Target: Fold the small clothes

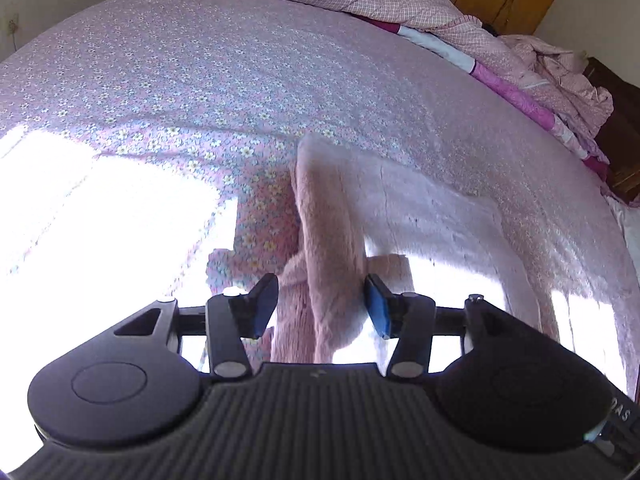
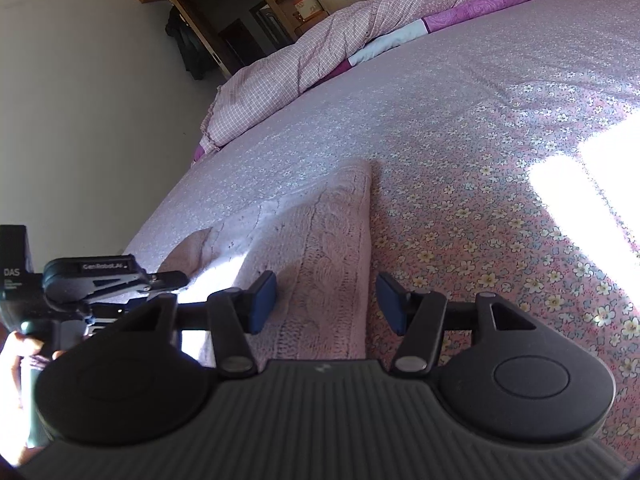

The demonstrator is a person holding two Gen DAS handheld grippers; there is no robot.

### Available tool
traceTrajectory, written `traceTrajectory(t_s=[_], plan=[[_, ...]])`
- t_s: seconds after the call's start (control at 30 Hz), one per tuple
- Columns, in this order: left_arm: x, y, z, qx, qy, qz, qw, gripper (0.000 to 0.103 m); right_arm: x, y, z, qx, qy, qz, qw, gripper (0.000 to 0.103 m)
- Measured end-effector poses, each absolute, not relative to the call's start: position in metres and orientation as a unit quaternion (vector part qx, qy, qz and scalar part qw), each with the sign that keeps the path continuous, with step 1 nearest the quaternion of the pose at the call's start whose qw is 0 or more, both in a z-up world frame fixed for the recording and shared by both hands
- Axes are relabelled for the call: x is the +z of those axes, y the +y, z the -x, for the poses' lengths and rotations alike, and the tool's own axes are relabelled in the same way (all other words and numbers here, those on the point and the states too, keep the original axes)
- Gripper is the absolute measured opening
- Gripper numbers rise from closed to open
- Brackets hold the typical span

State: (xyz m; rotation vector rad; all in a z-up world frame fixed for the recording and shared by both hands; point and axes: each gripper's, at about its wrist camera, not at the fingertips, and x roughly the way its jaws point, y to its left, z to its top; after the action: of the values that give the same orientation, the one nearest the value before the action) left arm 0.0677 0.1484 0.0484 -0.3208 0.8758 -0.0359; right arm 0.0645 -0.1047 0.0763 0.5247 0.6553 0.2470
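Across the lower middle of both wrist views lay a pink knitted garment (image 1: 420, 220) on the bed (image 1: 200, 80), spread over its floral sheet and partly washed out by sunlight. The left gripper (image 1: 322, 306) stood released, its blue pads apart, with a raised fold of the garment between them but no pad pressing on it. The right gripper (image 2: 326, 302) was likewise unclenched, its pads straddling a cable-knit strip of the same garment without squeezing it. At the left edge of the right wrist view the left gripper's black body showed, held by a hand (image 2: 24, 354). A pink checked quilt (image 2: 320, 64) lay bunched along the upper part of both frames
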Motion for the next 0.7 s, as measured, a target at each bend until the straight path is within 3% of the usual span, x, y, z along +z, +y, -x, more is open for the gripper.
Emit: traceTrajectory(t_s=[0.2, 0.5, 0.57, 0.6, 0.7], plan=[[0.037, 0.151, -0.035, 0.024, 0.416, 0.116, 0.901, 0.072, 0.074, -0.099, -0.057, 0.128, 0.333, -0.259, 0.897, 0.059], [0.054, 0.162, -0.023, -0.027, 0.401, 0.166, 0.900, 0.072, 0.083, -0.099, -0.051, 0.133, 0.340, -0.256, 0.895, 0.059], [0.051, 0.161, -0.027, -0.033, 0.416, 0.172, 0.892, 0.072, 0.088, -0.105, -0.054, 0.138, 0.341, -0.262, 0.892, 0.070], [0.047, 0.162, -0.029, -0.030, 0.428, 0.177, 0.886, 0.073, 0.090, -0.107, -0.057, 0.139, 0.342, -0.266, 0.890, 0.083], [0.036, 0.167, -0.037, -0.023, 0.444, 0.204, 0.872, 0.081, 0.091, -0.111, -0.068, 0.147, 0.355, -0.276, 0.881, 0.084]])
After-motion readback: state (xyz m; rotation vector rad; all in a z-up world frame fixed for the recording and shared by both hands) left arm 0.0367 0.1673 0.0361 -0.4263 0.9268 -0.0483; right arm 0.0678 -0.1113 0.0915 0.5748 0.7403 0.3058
